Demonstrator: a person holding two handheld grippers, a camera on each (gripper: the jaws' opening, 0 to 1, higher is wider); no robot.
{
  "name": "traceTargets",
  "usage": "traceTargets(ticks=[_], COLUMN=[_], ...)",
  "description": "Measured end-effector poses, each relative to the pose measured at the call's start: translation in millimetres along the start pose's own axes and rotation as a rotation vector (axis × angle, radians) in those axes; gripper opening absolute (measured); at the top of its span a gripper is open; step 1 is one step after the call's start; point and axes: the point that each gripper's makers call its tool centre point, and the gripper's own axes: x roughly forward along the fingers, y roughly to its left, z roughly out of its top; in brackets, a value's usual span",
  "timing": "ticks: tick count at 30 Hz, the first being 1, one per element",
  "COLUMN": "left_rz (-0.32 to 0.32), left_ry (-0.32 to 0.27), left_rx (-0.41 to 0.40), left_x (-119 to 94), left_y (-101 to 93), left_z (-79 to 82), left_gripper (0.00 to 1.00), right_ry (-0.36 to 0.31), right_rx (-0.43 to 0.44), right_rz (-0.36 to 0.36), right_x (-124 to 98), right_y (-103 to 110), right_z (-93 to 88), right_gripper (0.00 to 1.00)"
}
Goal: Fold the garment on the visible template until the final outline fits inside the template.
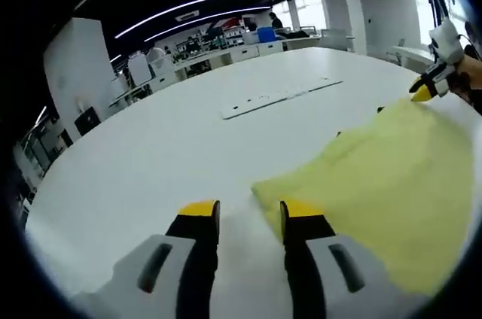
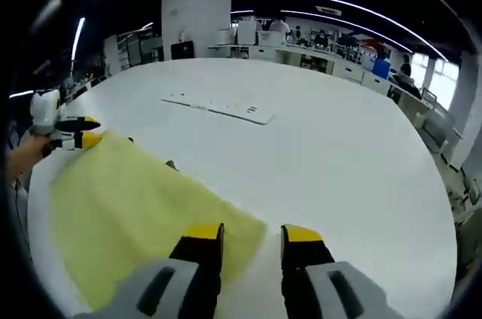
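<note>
A pale yellow garment (image 1: 392, 183) lies flat on the white table (image 1: 166, 153). In the left gripper view its near corner lies just ahead of my right-hand jaw, and my left gripper (image 1: 250, 214) stands open with bare table between the jaws. The right gripper (image 1: 428, 90) sits at the garment's far corner, held by a hand. In the right gripper view the garment (image 2: 135, 206) spreads to the left, one corner reaching in between the jaws of my open right gripper (image 2: 252, 236). The left gripper (image 2: 83, 132) is at the far corner there.
A flat white strip (image 1: 279, 96) lies on the table beyond the garment, also seen as the strip (image 2: 218, 109). Small dark marks (image 2: 170, 164) peek out at the garment's edge. Desks, shelves and people stand far behind the table.
</note>
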Motion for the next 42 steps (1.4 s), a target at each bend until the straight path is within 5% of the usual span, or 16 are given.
traceTargets(ticks=[3, 9, 13, 23, 35, 42], left_rz=[-0.014, -0.055, -0.094, -0.187, -0.324, -0.375], left_ry=[-0.013, -0.027, -0.022, -0.026, -0.028, 0.011], left_rx=[-0.048, -0.093, -0.092, -0.049, -0.071, -0.084], left_x=[-12, -35, -50, -83, -120, -135], left_y=[0.9, -0.1, -3.4, -20.6, -51.2, -59.0], left_z=[1.5, 0.4, -4.8, -16.4, -35.6, -54.2], left_gripper=[0.44, 0.61, 0.69, 0.85, 0.85, 0.71], right_ry=[-0.017, -0.034, -0.019, 0.055, 0.099, 0.098], right_rx=[0.095, 0.144, 0.126, 0.050, 0.012, 0.053], right_rz=[0.047, 0.113, 0.140, 0.177, 0.214, 0.244], right_x=[-8, -30, -42, -79, -114, -124], right_y=[11, 32, 43, 60, 83, 85], right_z=[3.0, 6.9, 0.2, -37.8, -79.9, -91.4], right_gripper=[0.40, 0.58, 0.68, 0.75, 0.72, 0.63])
